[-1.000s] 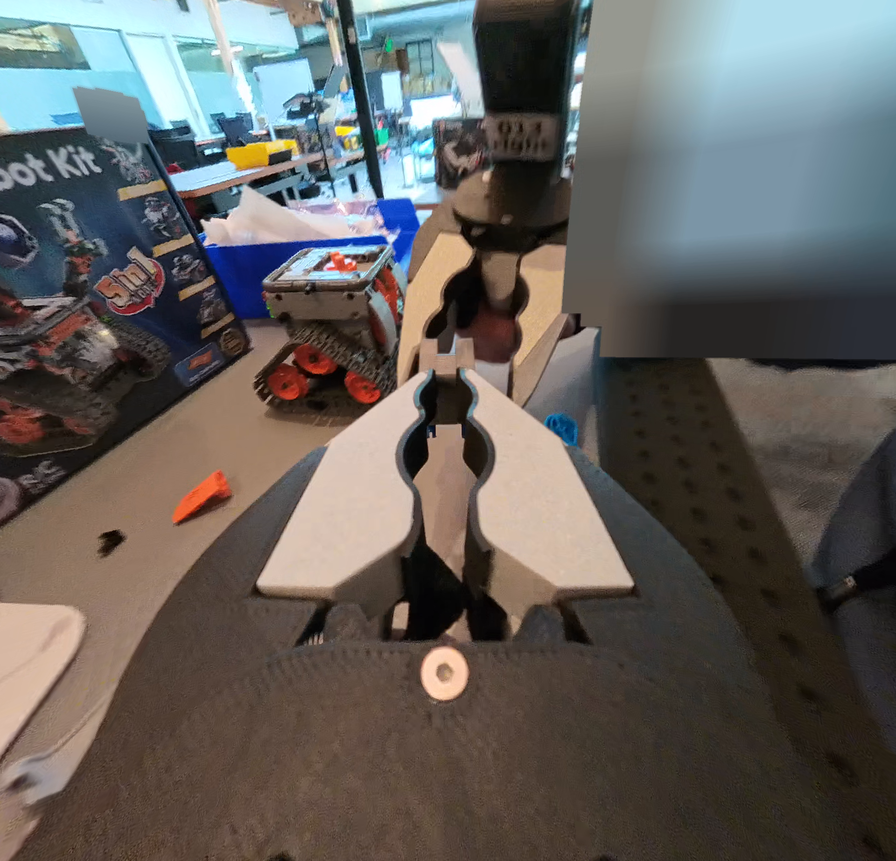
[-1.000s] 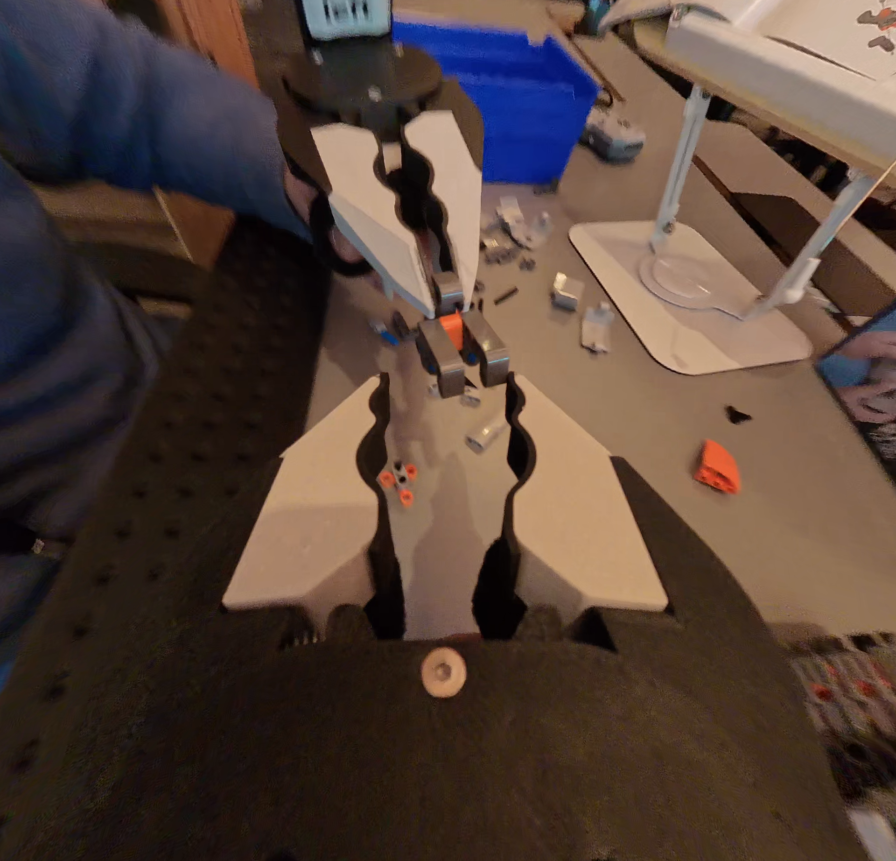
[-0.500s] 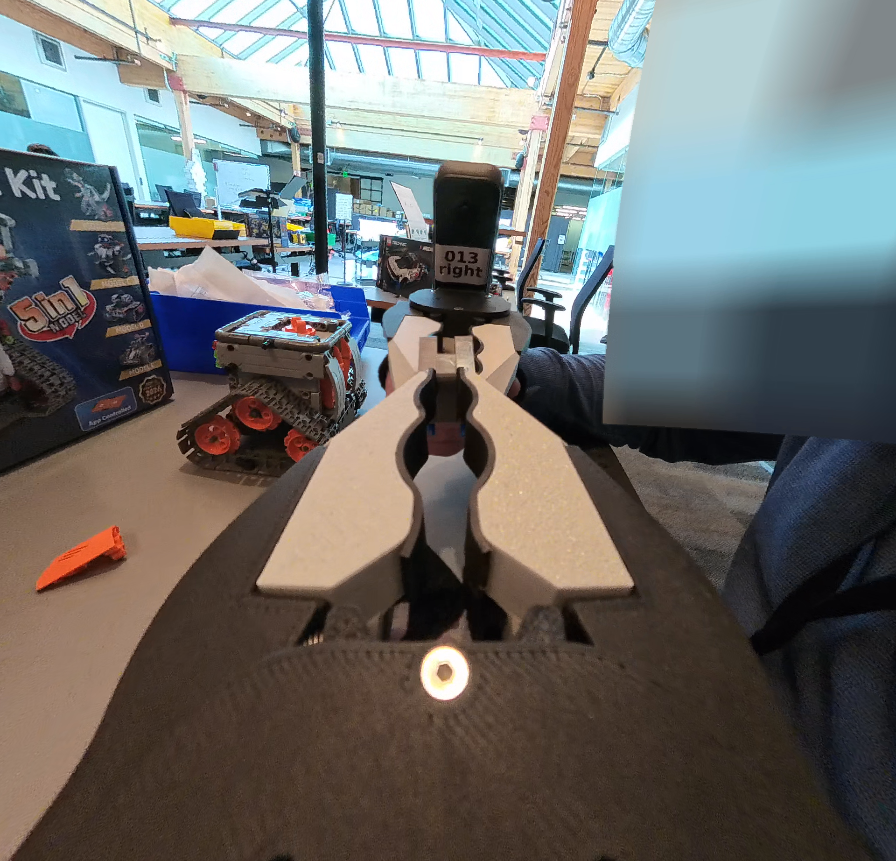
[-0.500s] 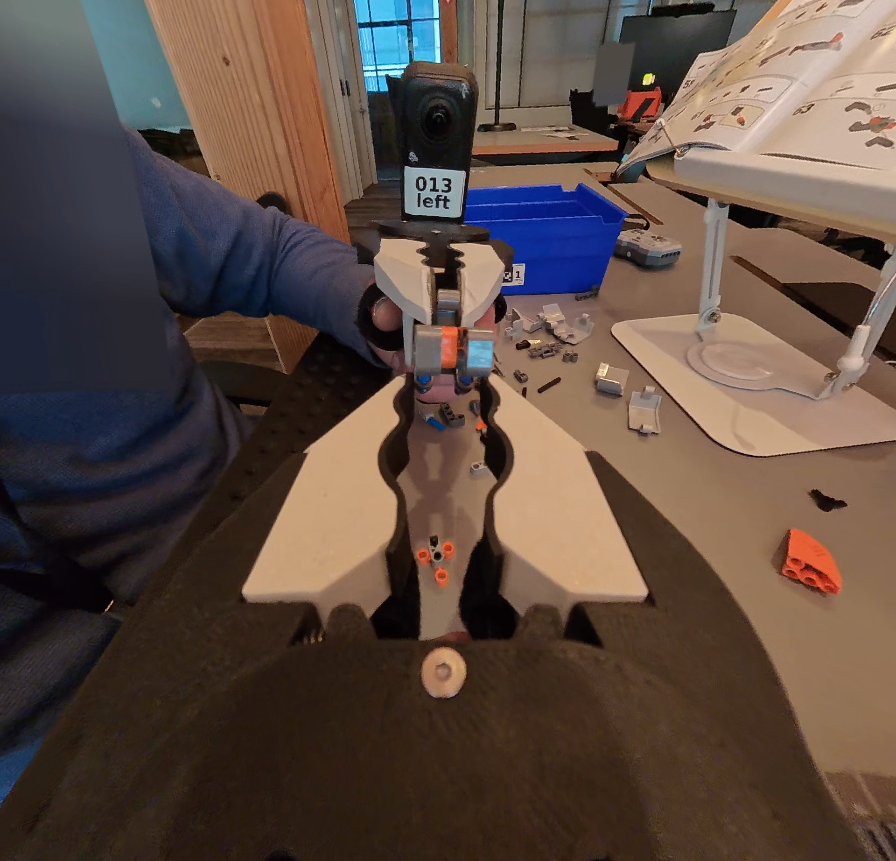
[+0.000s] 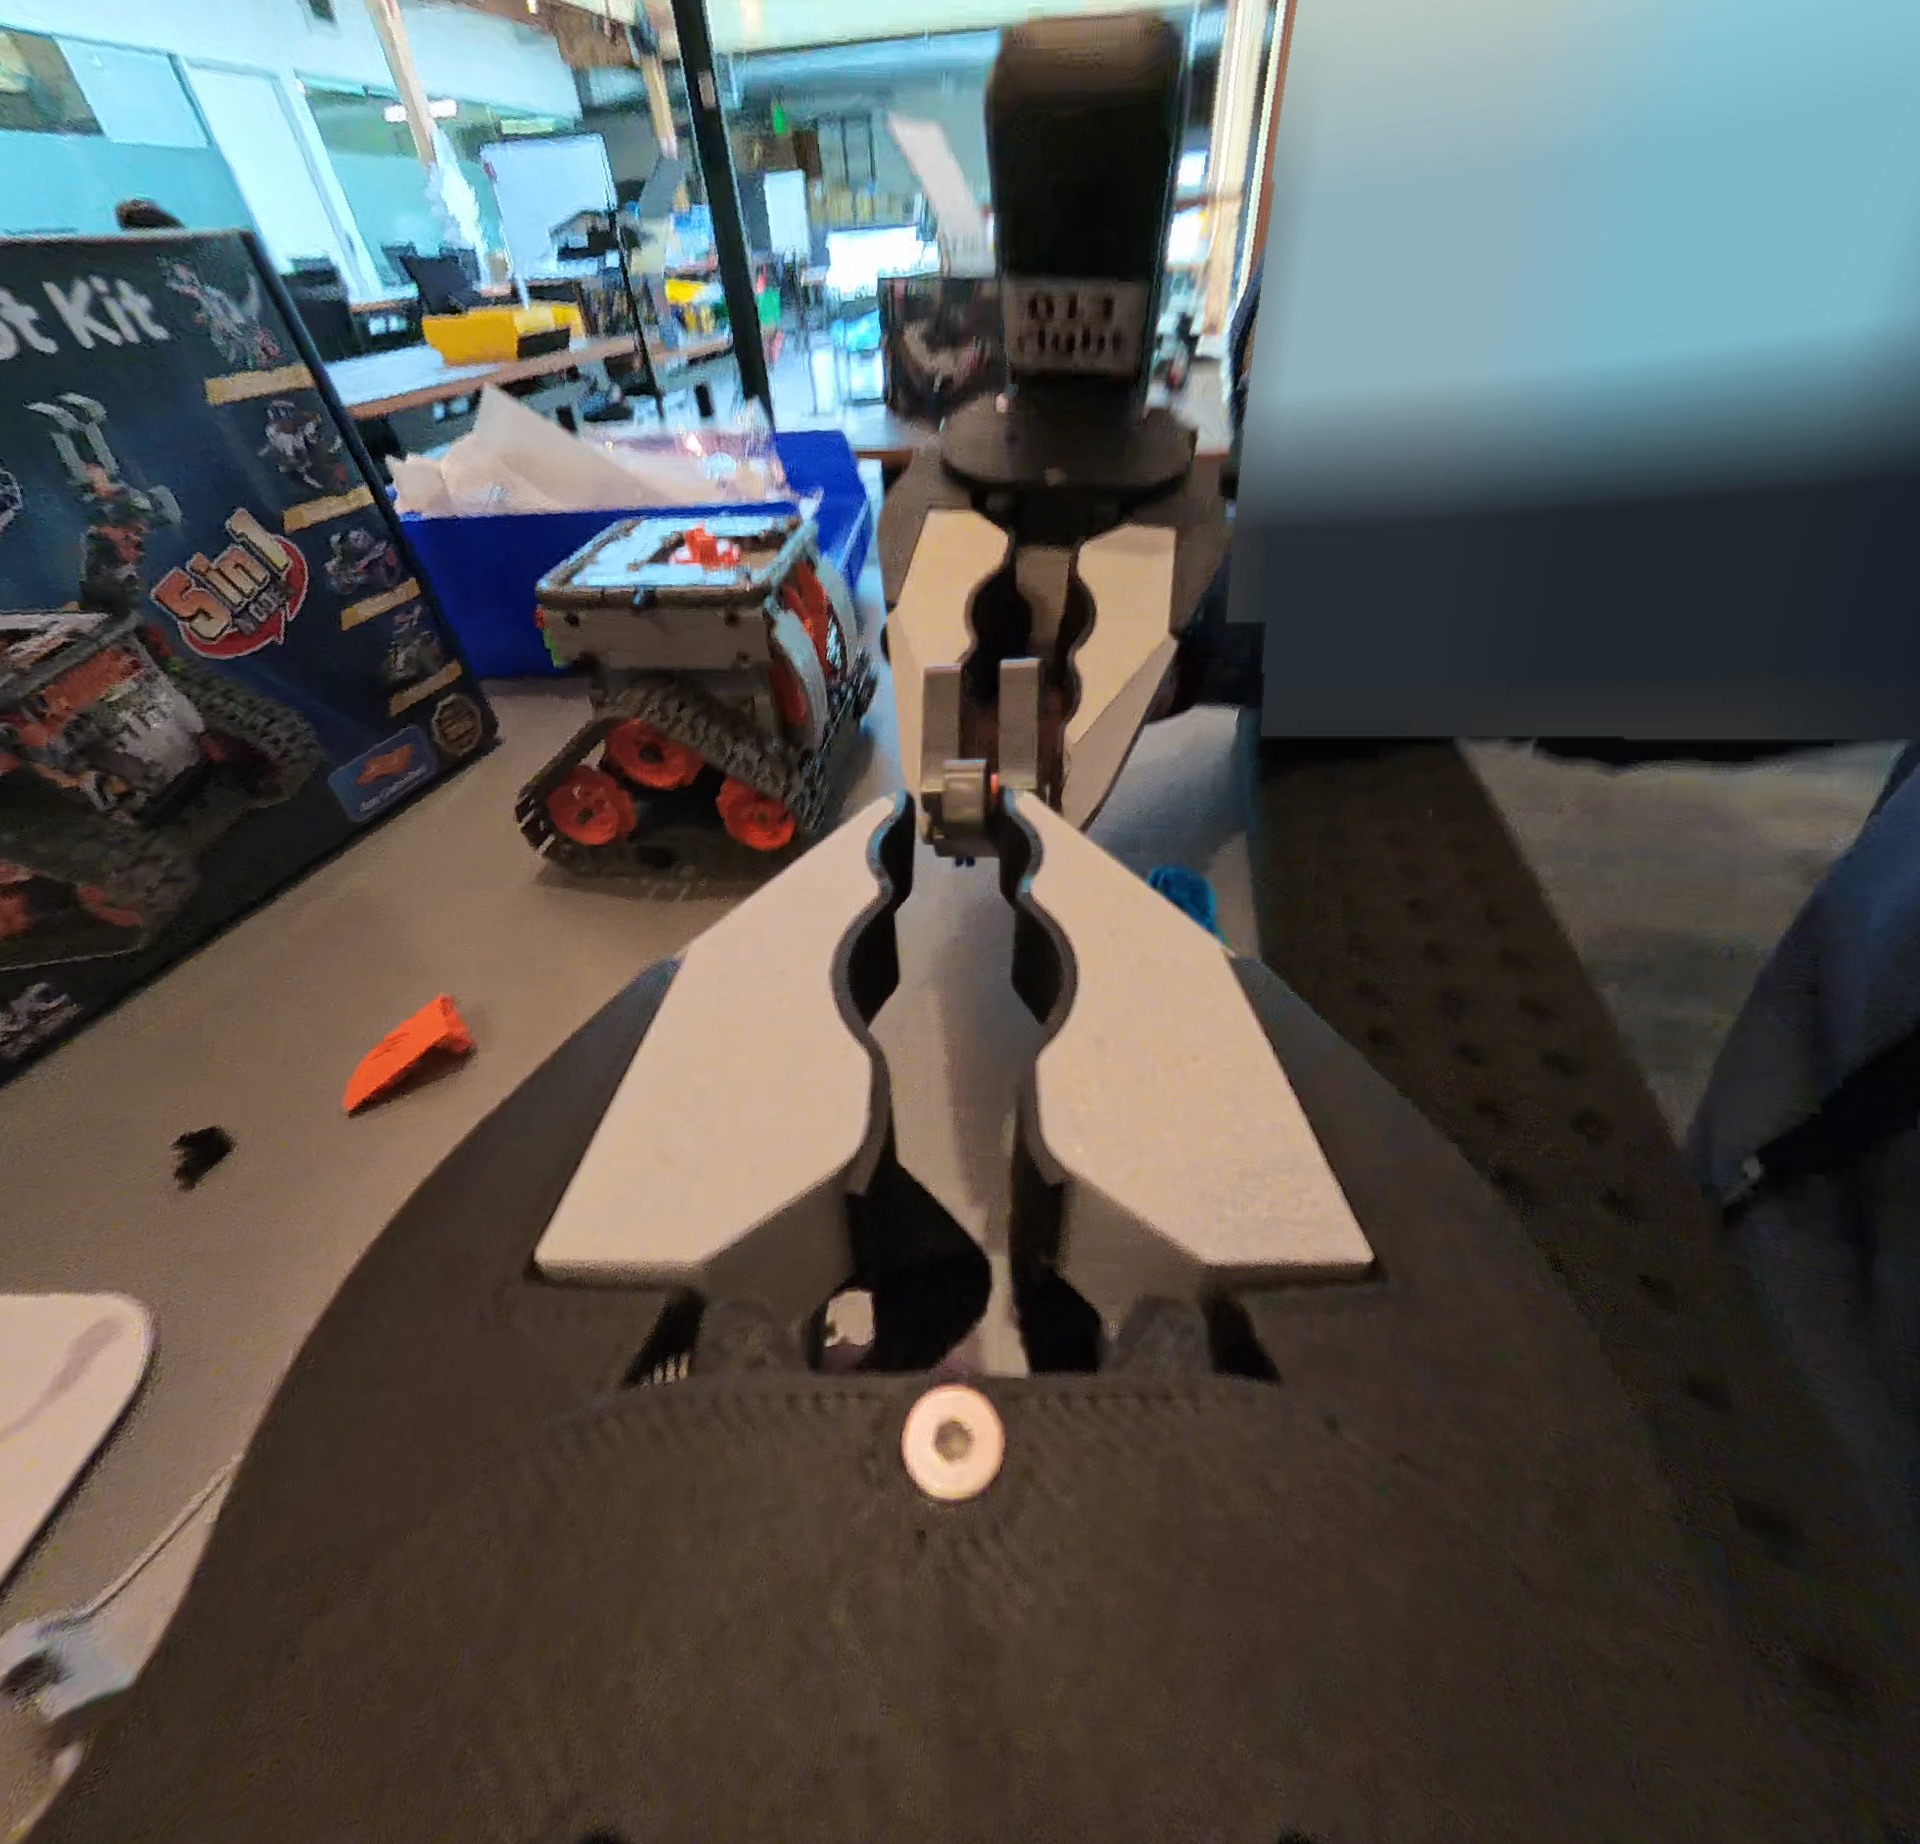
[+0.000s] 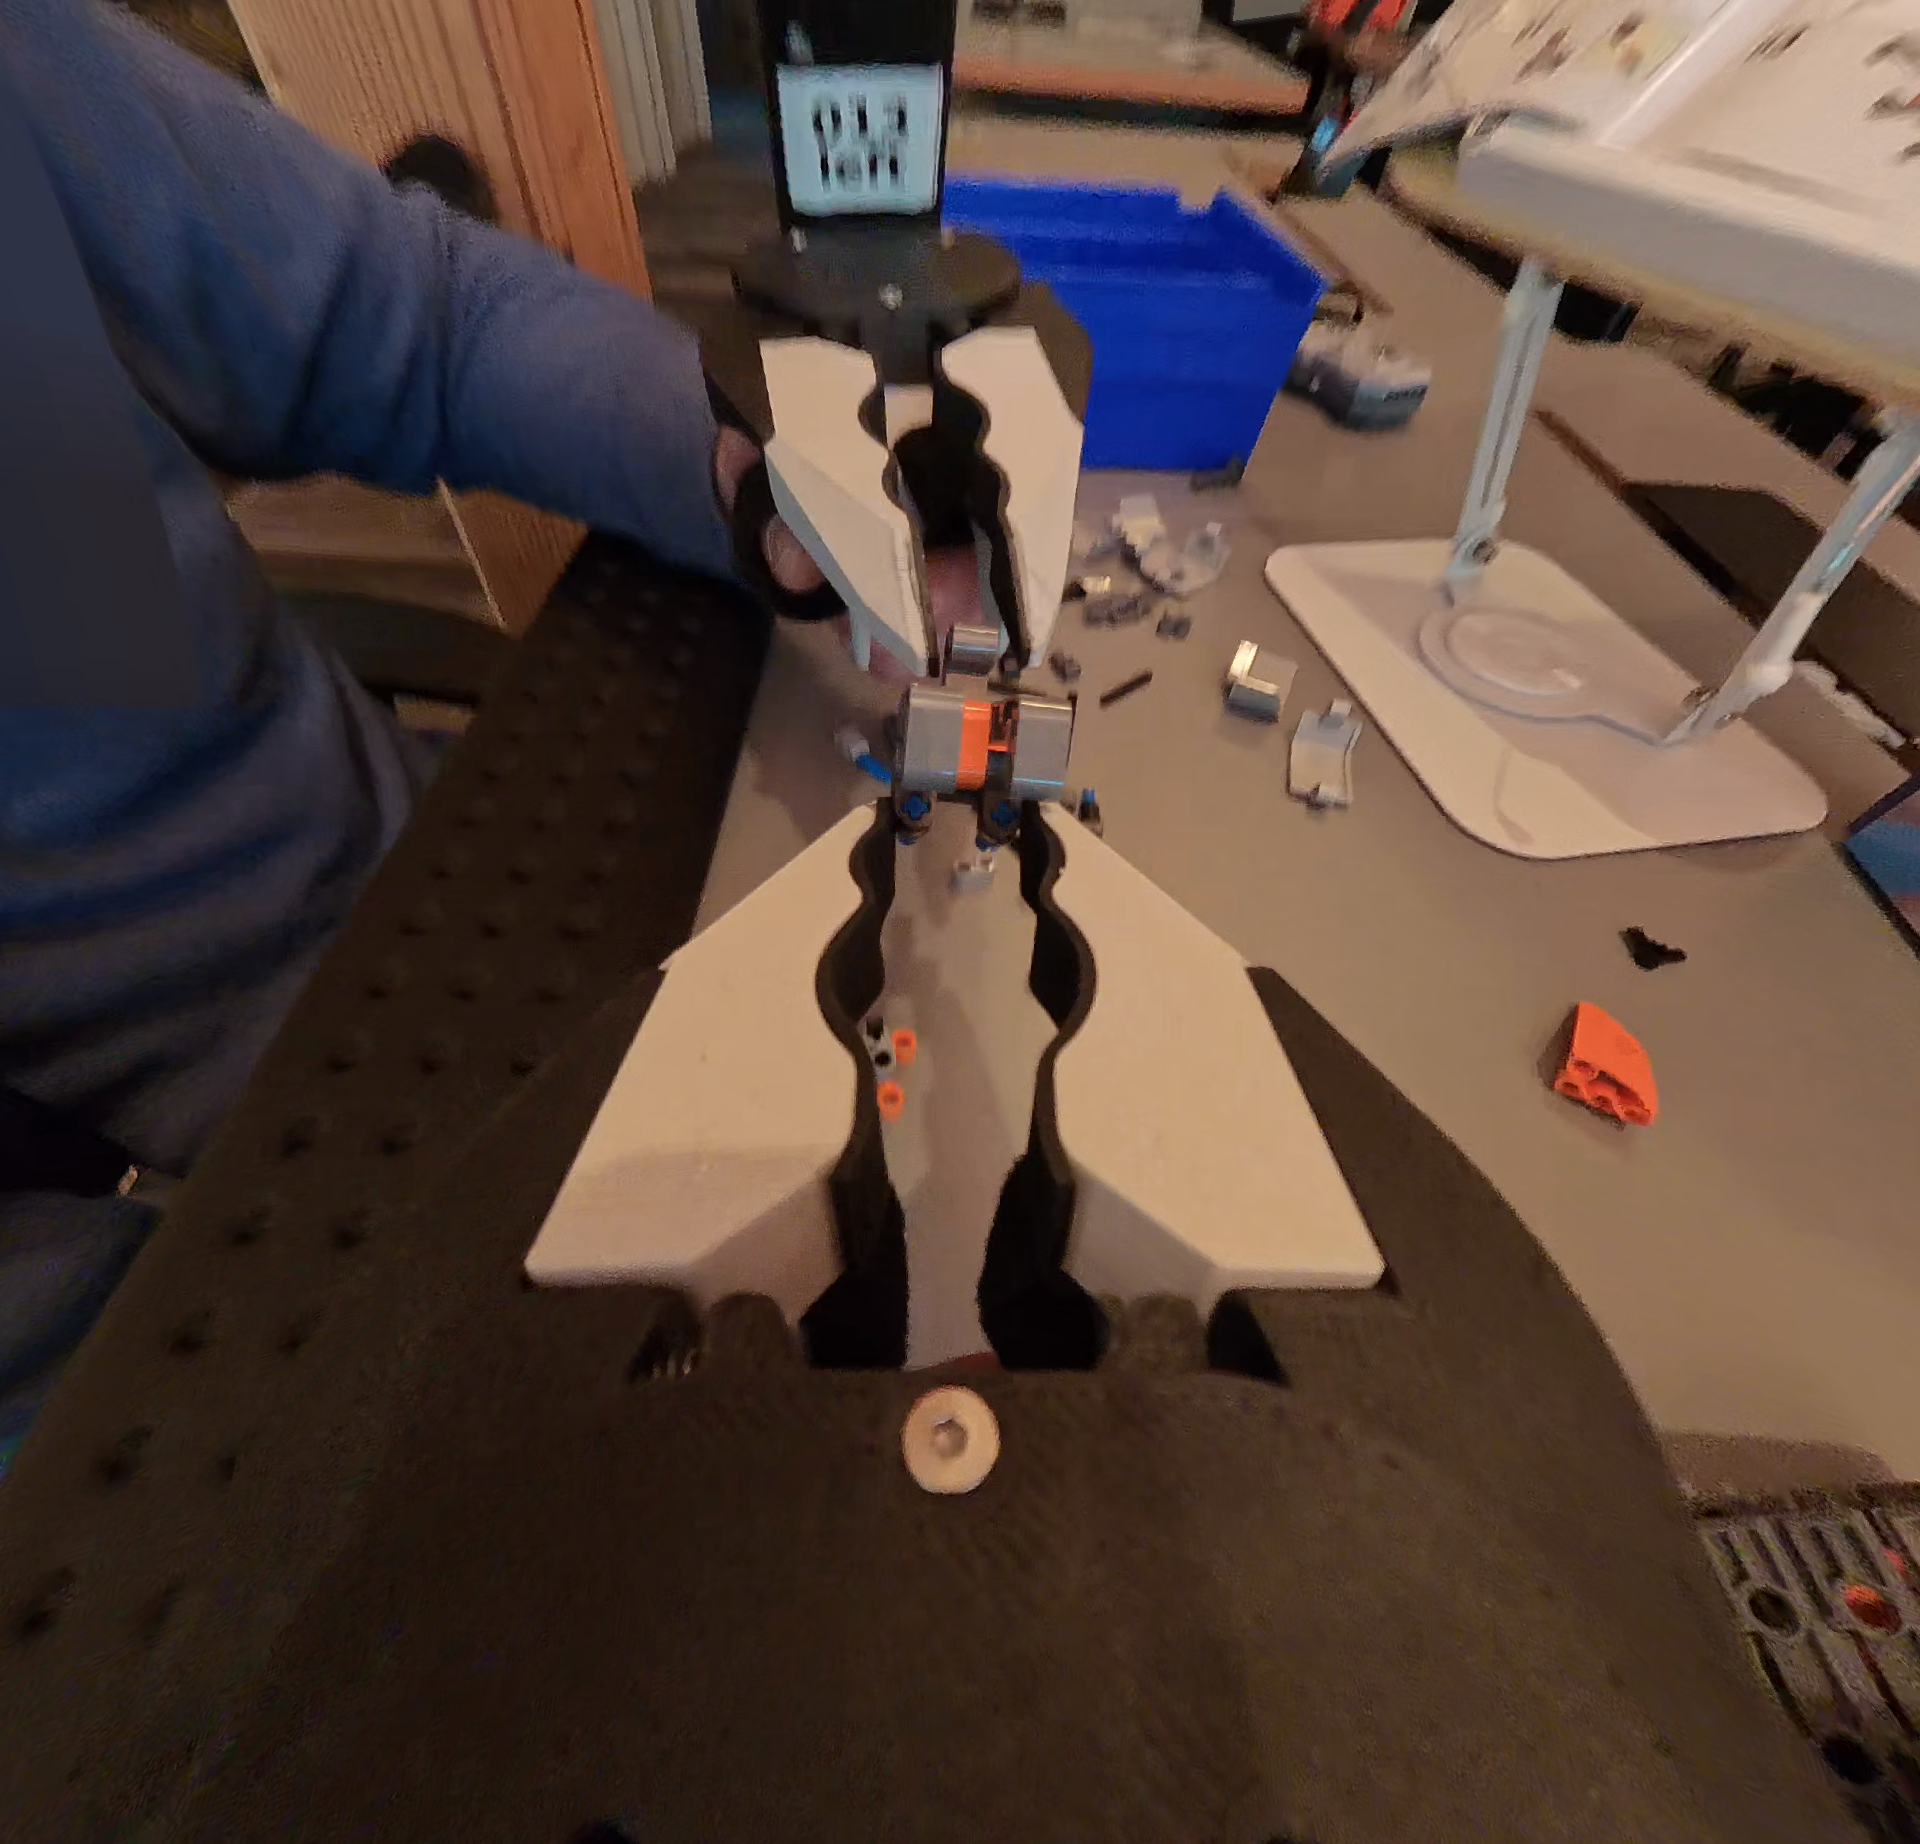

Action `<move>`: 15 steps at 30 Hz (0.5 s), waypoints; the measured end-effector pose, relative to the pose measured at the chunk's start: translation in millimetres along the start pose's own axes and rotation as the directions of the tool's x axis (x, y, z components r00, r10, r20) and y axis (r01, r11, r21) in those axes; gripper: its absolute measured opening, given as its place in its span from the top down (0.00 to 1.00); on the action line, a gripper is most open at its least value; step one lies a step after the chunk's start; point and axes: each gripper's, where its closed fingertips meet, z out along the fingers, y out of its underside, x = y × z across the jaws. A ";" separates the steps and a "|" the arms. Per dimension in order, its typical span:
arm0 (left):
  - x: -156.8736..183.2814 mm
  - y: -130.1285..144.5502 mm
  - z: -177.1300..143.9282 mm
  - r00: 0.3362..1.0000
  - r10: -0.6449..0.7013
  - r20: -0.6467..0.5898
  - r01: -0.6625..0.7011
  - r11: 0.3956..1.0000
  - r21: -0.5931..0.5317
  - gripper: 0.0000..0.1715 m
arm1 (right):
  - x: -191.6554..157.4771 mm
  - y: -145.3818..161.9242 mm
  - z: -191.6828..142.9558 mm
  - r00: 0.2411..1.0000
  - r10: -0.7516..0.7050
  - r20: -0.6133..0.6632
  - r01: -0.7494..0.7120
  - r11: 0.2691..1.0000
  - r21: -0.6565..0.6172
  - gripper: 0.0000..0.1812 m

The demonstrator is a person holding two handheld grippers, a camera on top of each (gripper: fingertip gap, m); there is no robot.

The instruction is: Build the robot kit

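My left gripper (image 5: 961, 807) is shut on the grey stem of a small grey and orange brick assembly (image 5: 956, 792), held above the grey table. In the right wrist view the left gripper (image 6: 977, 651) hangs the assembly (image 6: 935, 740) down from its tips. My right gripper (image 6: 966, 823) is open, and its tips flank the assembly's two lower legs with blue pins. I cannot tell if they touch. The right gripper (image 5: 982, 714) also shows straight ahead in the left wrist view, just behind the assembly.
A tracked brick vehicle (image 5: 707, 693), a kit box (image 5: 208, 599) and a blue bin (image 5: 499, 568) stand at the left. An orange wedge (image 6: 1600, 1067), loose grey parts (image 6: 1257, 682), small orange pins (image 6: 894, 1067) and a white booklet stand (image 6: 1538, 714) are on the table. A person's blue sleeve (image 6: 364, 392) is at the left. Only a small space, under 4 cm, lies between the two pairs of fingers. Both grippers' tips are roughly 20 centimeters from the tracked brick vehicle (image 5: 707, 693).
Both grippers have tipped downward. The right gripper has come closer, so its tips now sit beside the assembly's lower legs. The left gripper still holds the assembly.
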 end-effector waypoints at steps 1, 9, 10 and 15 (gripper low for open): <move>2.0 7.5 0.1 0.999 0.039 0.008 -0.038 0.998 -0.044 0.92 | -0.9 9.2 3.4 1.000 -0.024 -0.002 0.024 0.998 -0.054 0.88; 17.1 57.9 -0.2 0.996 0.090 0.007 -0.084 0.950 -0.299 0.96 | -15.1 49.9 21.7 0.993 -0.053 0.102 0.077 0.967 -0.243 0.88; 17.1 60.3 -0.2 0.996 0.083 0.016 -0.074 0.949 -0.306 0.96 | -14.9 52.8 23.4 0.992 -0.056 0.110 0.083 0.963 -0.258 0.88; 22.6 71.0 -0.9 0.998 0.049 0.028 -0.037 0.942 -0.334 0.96 | -18.9 60.9 25.3 0.981 -0.076 0.176 0.127 0.945 -0.302 0.88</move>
